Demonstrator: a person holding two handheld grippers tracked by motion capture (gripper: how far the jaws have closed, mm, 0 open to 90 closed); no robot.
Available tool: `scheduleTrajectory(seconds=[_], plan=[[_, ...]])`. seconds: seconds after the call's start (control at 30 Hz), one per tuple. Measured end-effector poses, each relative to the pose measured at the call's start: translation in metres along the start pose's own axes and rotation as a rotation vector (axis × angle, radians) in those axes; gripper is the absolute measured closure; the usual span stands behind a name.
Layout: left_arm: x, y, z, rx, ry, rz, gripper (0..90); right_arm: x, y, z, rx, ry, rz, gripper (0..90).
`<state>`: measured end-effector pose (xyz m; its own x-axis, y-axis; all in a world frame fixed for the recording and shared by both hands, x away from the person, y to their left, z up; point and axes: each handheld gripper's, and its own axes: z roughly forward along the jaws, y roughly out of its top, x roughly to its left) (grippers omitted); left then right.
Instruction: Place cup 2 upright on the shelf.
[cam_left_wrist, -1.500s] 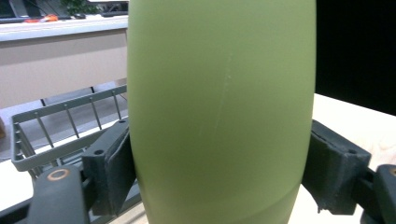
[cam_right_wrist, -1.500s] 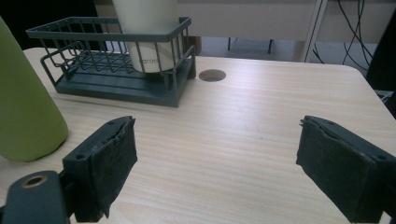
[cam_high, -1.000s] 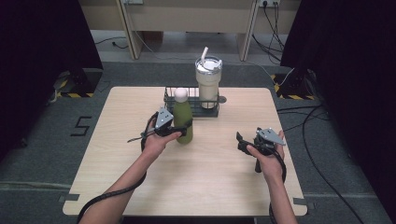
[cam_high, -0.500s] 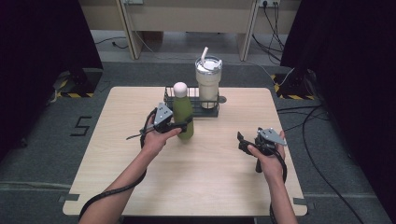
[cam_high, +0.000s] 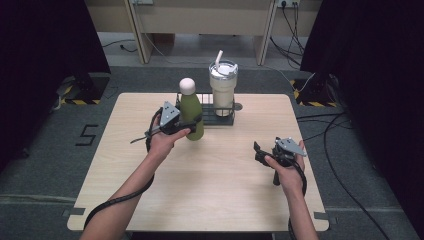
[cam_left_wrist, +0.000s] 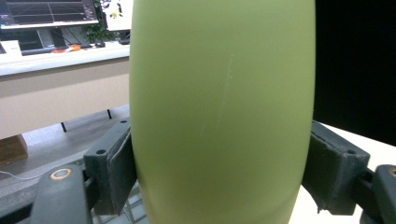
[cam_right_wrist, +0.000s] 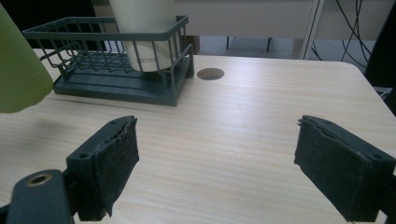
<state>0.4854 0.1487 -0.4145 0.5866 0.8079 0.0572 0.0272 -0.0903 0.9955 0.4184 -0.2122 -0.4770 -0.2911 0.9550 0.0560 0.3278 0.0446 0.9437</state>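
1. Overhead, in the high view, the left gripper (cam_high: 191, 122) clamps the green bottle (cam_high: 191, 116) around its body, left of centre toward the far side of the wooden table (cam_high: 210, 200). The bottle stands upright with its pale round cap on top, just left of and nearer than the dark wire rack (cam_high: 226, 116), where a white tumbler (cam_high: 223, 88) with a straw stands. Whether the bottle's base touches the table cannot be told from above.
2. Also in the high view, the right gripper (cam_high: 259, 151) sits well apart from the bottle, near the right edge, held low over bare wood with its jaws spread.
3. Close up, in the left gripper view, the bottle (cam_left_wrist: 219, 112) sits squarely between the two pads (cam_left_wrist: 119, 170), both pressed against its sides.
4. Finally, in the right gripper view, the pads (cam_right_wrist: 114, 163) stand wide apart with bare table (cam_right_wrist: 261, 121) between them; the bottle's rounded bottom (cam_right_wrist: 18, 74) hangs at far left, above its shadow, with the rack (cam_right_wrist: 116, 65) and tumbler (cam_right_wrist: 144, 32) beyond.
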Motion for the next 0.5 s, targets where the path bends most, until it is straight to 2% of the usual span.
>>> scheduleTrajectory(seconds=[0.5], plan=[[0.016,0.019,0.009,-0.019,0.027,0.007,20.9,0.001,-0.002,0.001,0.007,0.005,0.000,13.8]])
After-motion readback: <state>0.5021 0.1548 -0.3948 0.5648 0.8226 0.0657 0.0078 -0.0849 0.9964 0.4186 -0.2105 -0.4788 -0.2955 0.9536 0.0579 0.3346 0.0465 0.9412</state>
